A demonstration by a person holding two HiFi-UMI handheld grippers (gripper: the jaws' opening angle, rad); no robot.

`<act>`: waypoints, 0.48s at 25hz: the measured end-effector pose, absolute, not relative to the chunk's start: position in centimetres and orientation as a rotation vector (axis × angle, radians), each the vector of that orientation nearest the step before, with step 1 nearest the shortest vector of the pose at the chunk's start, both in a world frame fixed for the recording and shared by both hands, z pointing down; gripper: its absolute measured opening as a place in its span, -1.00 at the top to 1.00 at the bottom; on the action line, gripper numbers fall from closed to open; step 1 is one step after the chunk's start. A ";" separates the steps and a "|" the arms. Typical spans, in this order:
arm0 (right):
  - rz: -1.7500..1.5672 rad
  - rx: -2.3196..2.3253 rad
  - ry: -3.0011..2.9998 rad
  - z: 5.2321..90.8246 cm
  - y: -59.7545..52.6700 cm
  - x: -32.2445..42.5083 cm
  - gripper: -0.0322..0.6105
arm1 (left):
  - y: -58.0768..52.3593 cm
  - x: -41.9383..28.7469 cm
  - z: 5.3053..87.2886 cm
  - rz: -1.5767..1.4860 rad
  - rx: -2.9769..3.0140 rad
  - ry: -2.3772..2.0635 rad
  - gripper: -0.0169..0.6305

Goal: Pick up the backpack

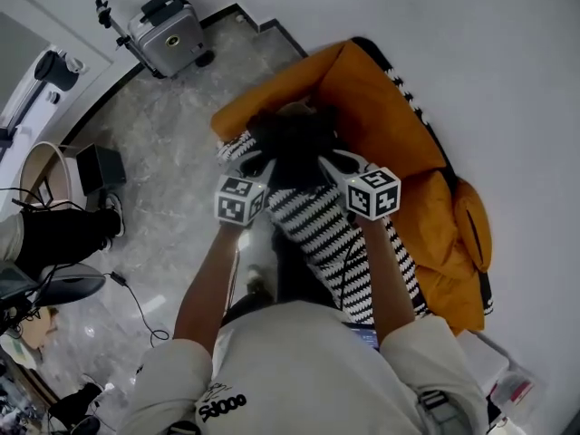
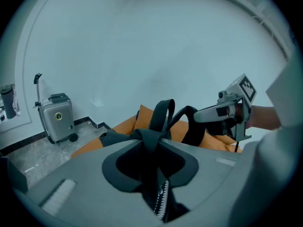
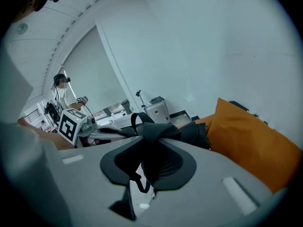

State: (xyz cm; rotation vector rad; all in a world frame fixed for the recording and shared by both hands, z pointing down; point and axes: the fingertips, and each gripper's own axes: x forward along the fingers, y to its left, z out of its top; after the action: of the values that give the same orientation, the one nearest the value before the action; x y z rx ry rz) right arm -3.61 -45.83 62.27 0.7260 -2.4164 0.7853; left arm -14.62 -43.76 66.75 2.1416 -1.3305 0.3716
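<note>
Both grippers are clamped on the backpack [image 1: 319, 227], a black one w/ a black-and-white striped body. It hangs in front of the person's torso, btw the two forearms, w/ its top bunched up at the gripper tips. The left hand-held gripper [image 1: 259, 165] has its jaws nearly together, only a narrow gap, pinching a wad of black fabric at the bag's top. In the left gripper view the pads press on that wad, a black strap loop [image 2: 163, 113] sticks up just past the tips, and a zipper [image 2: 162, 198] runs down below. The right hand-held gripper [image 1: 326, 163] is the same: jaws almost closed and squeezing black fabric, w/ a mesh-lined bit showing btw them in the right gripper view. The two grippers sit close side by side, tips near each other on the bag's top. Behind and to the right of the backpack is an orange sofa [image 1: 381, 107]; can't tell if the bag's lower end touches it. A silver suitcase [image 1: 169, 34] stands well apart on the marble floor [image 1: 172, 134], by the white wall [image 1: 507, 62].
</note>
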 end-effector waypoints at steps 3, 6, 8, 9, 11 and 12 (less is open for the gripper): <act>0.733 0.767 -2.425 60.9 -44.0 -3.4 0.68 | -41.8 -14.3 65.1 0.358 2.197 -1.317 0.71; 0.695 0.791 -2.437 59.5 -42.1 -3.8 0.68 | -40.4 -15.0 63.5 0.332 2.222 -1.348 0.71; 0.683 0.805 -2.448 58.6 -40.9 -4.1 0.68 | -39.6 -15.5 62.4 0.313 2.232 -1.372 0.71; 0.679 0.811 -2.455 58.2 -40.3 -4.1 0.68 | -39.2 -15.7 61.8 0.308 2.241 -1.381 0.71; 0.677 0.823 -2.474 57.2 -39.2 -4.2 0.68 | -38.3 -15.9 60.6 0.300 2.261 -1.402 0.71; 0.676 0.828 -2.485 56.7 -38.6 -4.2 0.68 | -37.8 -16.0 60.0 0.295 2.269 -1.415 0.71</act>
State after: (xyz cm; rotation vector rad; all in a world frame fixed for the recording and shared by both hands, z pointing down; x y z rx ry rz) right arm -4.20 -38.56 56.73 0.8285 -2.4848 0.6756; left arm -16.00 -37.78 59.96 2.2694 -1.4153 0.2946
